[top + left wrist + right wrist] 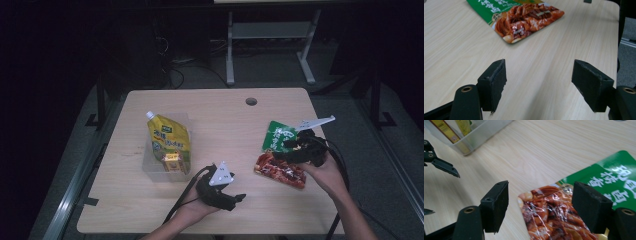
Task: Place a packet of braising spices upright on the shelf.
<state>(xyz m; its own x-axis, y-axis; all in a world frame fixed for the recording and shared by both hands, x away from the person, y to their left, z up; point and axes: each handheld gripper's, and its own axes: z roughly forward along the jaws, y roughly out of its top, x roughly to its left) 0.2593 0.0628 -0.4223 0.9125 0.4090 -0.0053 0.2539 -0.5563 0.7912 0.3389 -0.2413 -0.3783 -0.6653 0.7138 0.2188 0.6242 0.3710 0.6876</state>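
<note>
A flat snack packet (280, 160), green at its far end and red with a noodle picture at its near end, lies on the right of the wooden table (220, 125). My right gripper (282, 150) hovers over it, open. In the right gripper view its jaws straddle the packet's red corner (549, 212) without closing on it. My left gripper (239, 199) rests low near the front middle of the table, open and holding nothing. In the left gripper view it points at the packet (524, 17) across bare wood.
A clear plastic box (150, 167) at the left middle holds a yellow spouted pouch (169, 137) and a small orange carton (171, 161). The table has a round cable hole (251, 101) near its far edge. The left gripper's fingertips (445, 167) show beside the box (479, 135).
</note>
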